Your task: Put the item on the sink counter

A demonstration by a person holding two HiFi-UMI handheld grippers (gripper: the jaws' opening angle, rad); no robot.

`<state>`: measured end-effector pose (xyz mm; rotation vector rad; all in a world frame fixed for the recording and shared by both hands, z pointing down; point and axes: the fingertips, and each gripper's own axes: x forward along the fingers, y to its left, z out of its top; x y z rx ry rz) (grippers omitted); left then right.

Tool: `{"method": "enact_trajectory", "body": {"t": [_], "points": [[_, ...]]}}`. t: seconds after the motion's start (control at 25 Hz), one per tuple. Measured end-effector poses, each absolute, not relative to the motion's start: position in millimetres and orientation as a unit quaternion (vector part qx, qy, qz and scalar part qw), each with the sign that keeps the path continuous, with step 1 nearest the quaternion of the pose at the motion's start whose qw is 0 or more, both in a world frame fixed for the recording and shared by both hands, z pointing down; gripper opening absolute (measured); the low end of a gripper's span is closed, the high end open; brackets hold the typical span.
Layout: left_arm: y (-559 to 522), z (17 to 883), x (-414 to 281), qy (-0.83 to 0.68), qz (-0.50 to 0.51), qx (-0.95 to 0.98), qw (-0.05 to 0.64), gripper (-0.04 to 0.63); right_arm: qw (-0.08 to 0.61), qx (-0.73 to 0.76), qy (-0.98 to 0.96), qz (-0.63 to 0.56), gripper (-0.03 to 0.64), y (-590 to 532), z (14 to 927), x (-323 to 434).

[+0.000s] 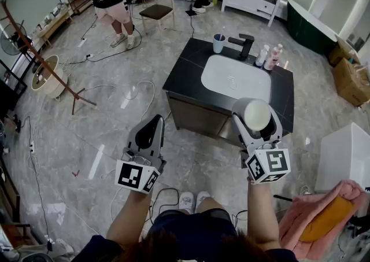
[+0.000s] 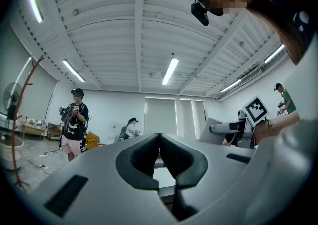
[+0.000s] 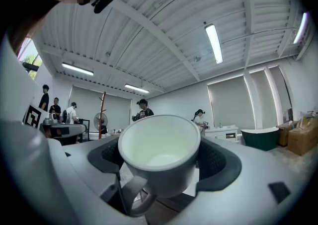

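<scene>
Glossy white empty mug (image 3: 158,167), handle low, between right gripper (image 3: 160,155) pads

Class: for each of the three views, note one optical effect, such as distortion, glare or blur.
Head view: the glossy floor mirrors ceiling lights as pale streaks. Left gripper view: fisheye bends the ceiling beams; corners fall black. Right gripper view: the strip light blows out white, and the close white cup looms large.

In my right claw (image 1: 256,118), matt grey plastic presses a smooth, glossy white mug (image 3: 160,168); beyond it, a polished dark counter (image 1: 185,73).
</scene>
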<state>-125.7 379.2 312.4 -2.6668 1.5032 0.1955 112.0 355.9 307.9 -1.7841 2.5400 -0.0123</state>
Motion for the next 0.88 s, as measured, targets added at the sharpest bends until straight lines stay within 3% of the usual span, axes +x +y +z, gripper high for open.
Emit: {"method": "enact_trajectory", "body": {"t": [0.88], "points": [[392,295,-84,0.526,0.076,-0.846,0.050,0.023,0.047,-0.538,0.842,-0.019,0.446,360,293,154]]}}
